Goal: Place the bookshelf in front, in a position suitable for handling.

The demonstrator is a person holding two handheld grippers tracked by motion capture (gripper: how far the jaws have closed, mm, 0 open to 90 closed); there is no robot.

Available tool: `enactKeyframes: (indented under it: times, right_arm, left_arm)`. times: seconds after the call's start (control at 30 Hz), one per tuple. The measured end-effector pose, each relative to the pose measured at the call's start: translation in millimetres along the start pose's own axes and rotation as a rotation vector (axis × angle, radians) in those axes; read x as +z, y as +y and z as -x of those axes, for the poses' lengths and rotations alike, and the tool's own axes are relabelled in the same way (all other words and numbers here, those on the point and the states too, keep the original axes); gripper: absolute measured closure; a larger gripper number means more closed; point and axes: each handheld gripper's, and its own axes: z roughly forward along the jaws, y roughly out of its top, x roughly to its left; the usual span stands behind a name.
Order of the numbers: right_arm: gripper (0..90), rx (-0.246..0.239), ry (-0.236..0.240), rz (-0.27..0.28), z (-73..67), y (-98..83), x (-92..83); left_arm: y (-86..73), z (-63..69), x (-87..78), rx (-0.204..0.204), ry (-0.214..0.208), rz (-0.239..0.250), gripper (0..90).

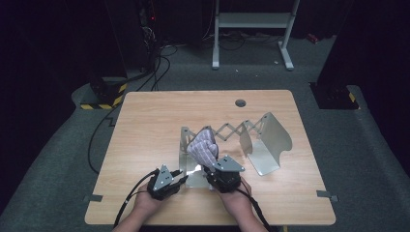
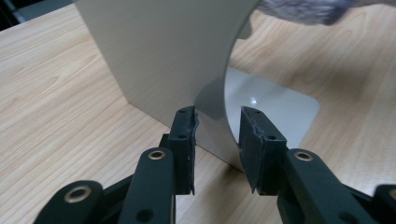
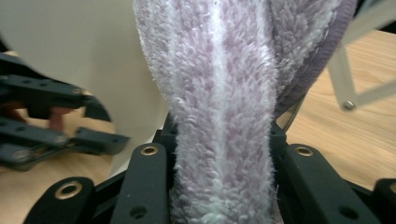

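Note:
A folded lilac-and-white towel stands upright at the left end plate of a metal extending rack, whose scissor links run to the right end plate. My right gripper is shut on the towel from below, and the pile fills the gap between its jaws. My left gripper sits at the near corner of the left plate. Its jaws stand open around the plate's curved upright edge, with the pads not pressing on it.
The rack's flat foot lies on the wooden table. A round hole is at the table's far edge. Beyond the table are a white frame and cables on the floor.

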Motion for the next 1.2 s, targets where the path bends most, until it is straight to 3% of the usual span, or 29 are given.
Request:
enactKeyframes:
  times: [0.37,0.77,0.93,1.2]
  right_arm:
    - [65.1,0.023,-0.118,-0.004,27.6,-6.6,-2.2]
    - [65.1,0.015,-0.191,-0.005,43.2,-8.5,-9.7]
    - [64.9,0.039,-0.214,0.004,53.0,-8.7,-15.6]
    - [65.2,-0.002,-0.202,0.006,40.8,-7.6,-16.6]
  left_arm:
    - [1.1,-0.4,-4.3,0.015,-0.029,0.033,61.1]
    - [0.2,-4.7,-6.4,0.015,-0.015,0.026,60.4]
    - [0.2,-6.3,-7.4,0.014,-0.011,0.026,60.3]
    - [-0.5,-8.3,-7.1,0.017,0.005,0.003,59.9]
